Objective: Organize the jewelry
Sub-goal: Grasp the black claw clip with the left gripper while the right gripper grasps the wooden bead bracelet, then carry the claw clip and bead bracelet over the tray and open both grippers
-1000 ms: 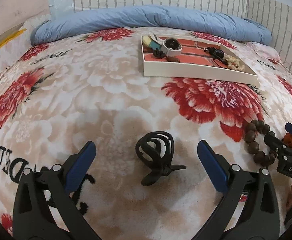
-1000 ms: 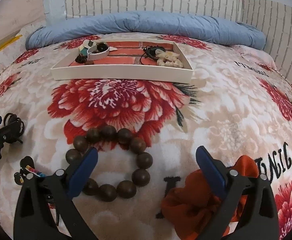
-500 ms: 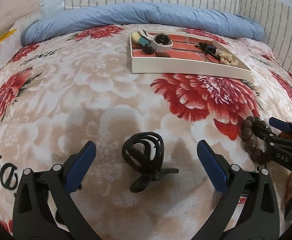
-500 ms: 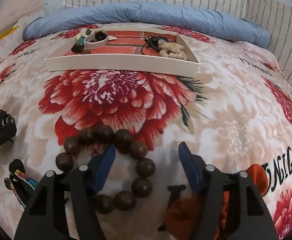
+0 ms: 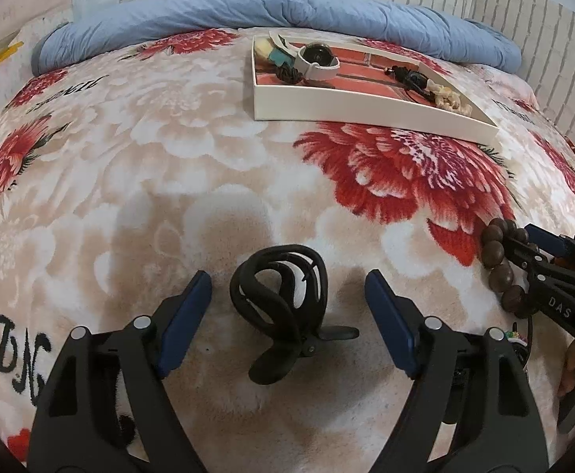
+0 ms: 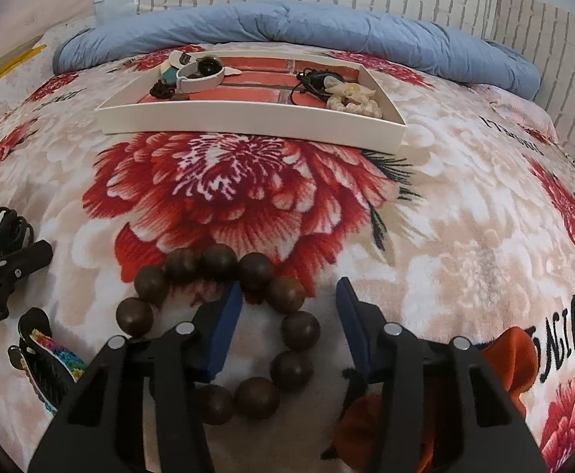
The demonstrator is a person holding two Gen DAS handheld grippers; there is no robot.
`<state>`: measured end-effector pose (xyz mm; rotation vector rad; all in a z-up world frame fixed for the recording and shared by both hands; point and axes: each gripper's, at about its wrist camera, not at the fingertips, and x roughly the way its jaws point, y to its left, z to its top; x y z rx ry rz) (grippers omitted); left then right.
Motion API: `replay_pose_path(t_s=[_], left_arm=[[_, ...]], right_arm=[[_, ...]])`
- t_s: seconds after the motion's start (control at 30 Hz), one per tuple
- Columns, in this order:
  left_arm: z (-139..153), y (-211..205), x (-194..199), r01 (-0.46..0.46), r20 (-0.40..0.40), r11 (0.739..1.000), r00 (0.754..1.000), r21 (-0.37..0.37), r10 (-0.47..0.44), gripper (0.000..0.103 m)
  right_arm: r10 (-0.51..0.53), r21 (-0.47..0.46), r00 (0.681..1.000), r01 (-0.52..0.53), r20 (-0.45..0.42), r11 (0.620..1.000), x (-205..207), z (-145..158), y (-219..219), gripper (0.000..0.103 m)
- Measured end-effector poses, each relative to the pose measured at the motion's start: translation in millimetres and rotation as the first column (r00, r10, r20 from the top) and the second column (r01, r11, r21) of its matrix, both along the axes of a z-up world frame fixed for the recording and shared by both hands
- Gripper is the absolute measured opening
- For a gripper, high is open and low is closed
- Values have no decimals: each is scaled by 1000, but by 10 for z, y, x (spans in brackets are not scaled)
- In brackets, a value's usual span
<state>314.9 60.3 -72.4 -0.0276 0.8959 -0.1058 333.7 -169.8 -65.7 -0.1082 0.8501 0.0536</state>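
A black hair claw clip (image 5: 283,307) lies on the flowered blanket between the open fingers of my left gripper (image 5: 288,304), which straddles it without touching. A bracelet of dark brown wooden beads (image 6: 224,331) lies under my right gripper (image 6: 289,317), whose jaws are half closed around the bracelet's right side, one finger inside the ring and one outside. The bracelet also shows in the left wrist view (image 5: 502,266). A white tray (image 6: 248,120) with a brick-pattern floor stands farther back and holds a white watch (image 6: 200,75), a black necklace and a cream shell piece.
An orange scrunchie (image 6: 516,358) lies right of my right gripper. A rainbow-trimmed black clip (image 6: 47,362) lies at the left. A rolled blue quilt (image 5: 287,15) runs along the back, before a white brick wall.
Both grippers have narrowed. The right one moved forward over the bracelet and closed partway around its right side. The left one closed in somewhat around the claw clip.
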Motion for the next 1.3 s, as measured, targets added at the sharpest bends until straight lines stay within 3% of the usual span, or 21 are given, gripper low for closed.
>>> replay_pose_path(t_s=[0.3, 0.57, 0.7, 0.87, 0.9, 1.3], left_arm=[[-9, 8, 3, -4, 0, 1000, 1000, 0, 4, 76], [26, 124, -27, -30, 16, 998, 999, -56, 31, 61], [36, 104, -30, -25, 23, 998, 999, -49, 26, 57], [53, 93, -30, -11, 21, 999, 1000, -44, 11, 52], [58, 95, -30, -8, 20, 999, 1000, -42, 9, 52], [103, 120, -91, -2, 43, 999, 999, -53, 4, 51]], right_arm=[[4, 36, 1000, -3, -2, 999, -14, 5, -36, 48], [13, 45, 1000, -13, 2, 999, -14, 10, -51, 44], [15, 50, 1000, -15, 2, 999, -13, 11, -54, 43], [40, 65, 999, -40, 3, 997, -10, 37, -36, 29], [44, 67, 999, -45, 6, 997, -18, 44, -33, 20], [63, 59, 996, -67, 69, 996, -127, 163, 5, 20]])
